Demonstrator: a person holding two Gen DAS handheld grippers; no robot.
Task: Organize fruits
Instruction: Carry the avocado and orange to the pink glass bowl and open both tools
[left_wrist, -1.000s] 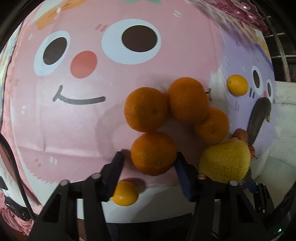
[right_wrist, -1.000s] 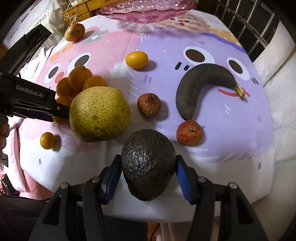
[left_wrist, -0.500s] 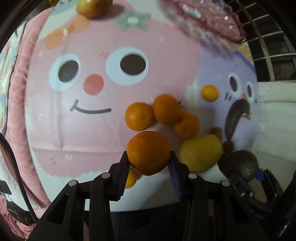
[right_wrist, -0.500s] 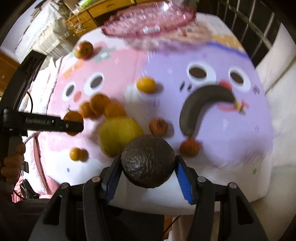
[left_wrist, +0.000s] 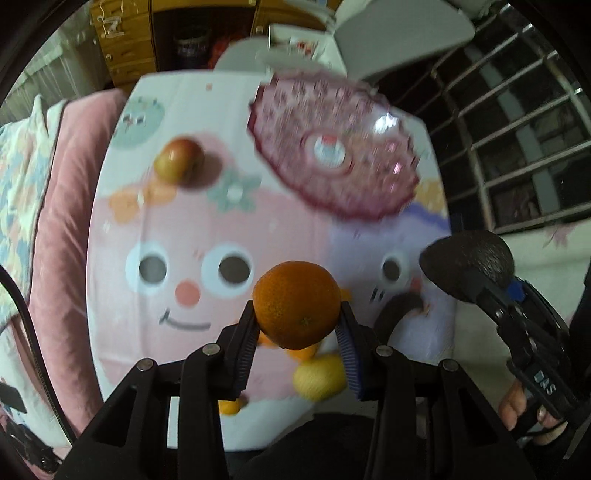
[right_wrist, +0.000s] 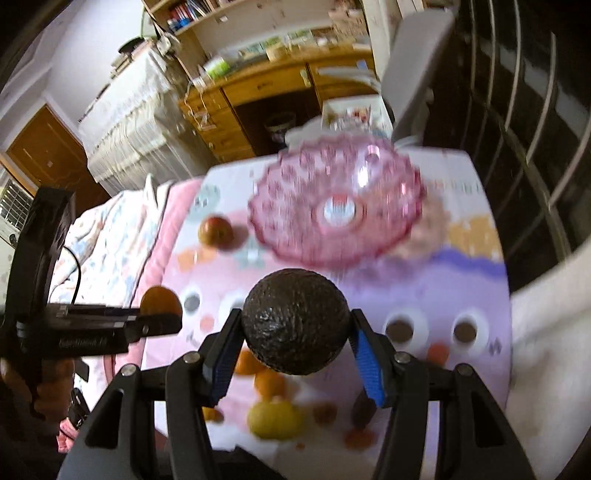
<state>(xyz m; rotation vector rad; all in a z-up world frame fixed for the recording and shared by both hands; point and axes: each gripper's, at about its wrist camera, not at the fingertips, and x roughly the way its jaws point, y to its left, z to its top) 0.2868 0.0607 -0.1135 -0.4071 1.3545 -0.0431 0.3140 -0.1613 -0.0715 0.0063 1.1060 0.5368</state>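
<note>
My left gripper (left_wrist: 297, 334) is shut on an orange (left_wrist: 296, 304) and holds it high above the table. My right gripper (right_wrist: 295, 341) is shut on a dark avocado (right_wrist: 295, 320), also lifted; the avocado also shows at the right of the left wrist view (left_wrist: 469, 264). A pink glass bowl (left_wrist: 334, 147) stands at the far end of the table, also in the right wrist view (right_wrist: 334, 206). A yellow pear (right_wrist: 275, 419) and more oranges (right_wrist: 269, 382) lie on the cloth below the grippers.
A red-yellow apple (left_wrist: 179, 158) lies left of the bowl. A dark banana (left_wrist: 397, 308) lies on the purple part of the cloth. A pink quilt (left_wrist: 59, 221) borders the table on the left. Metal bars (left_wrist: 517, 129) stand at the right.
Both grippers rose from the table with their fruit, and tilted up toward the pink bowl. The left gripper closed on the orange and lifted it away from the other oranges.
</note>
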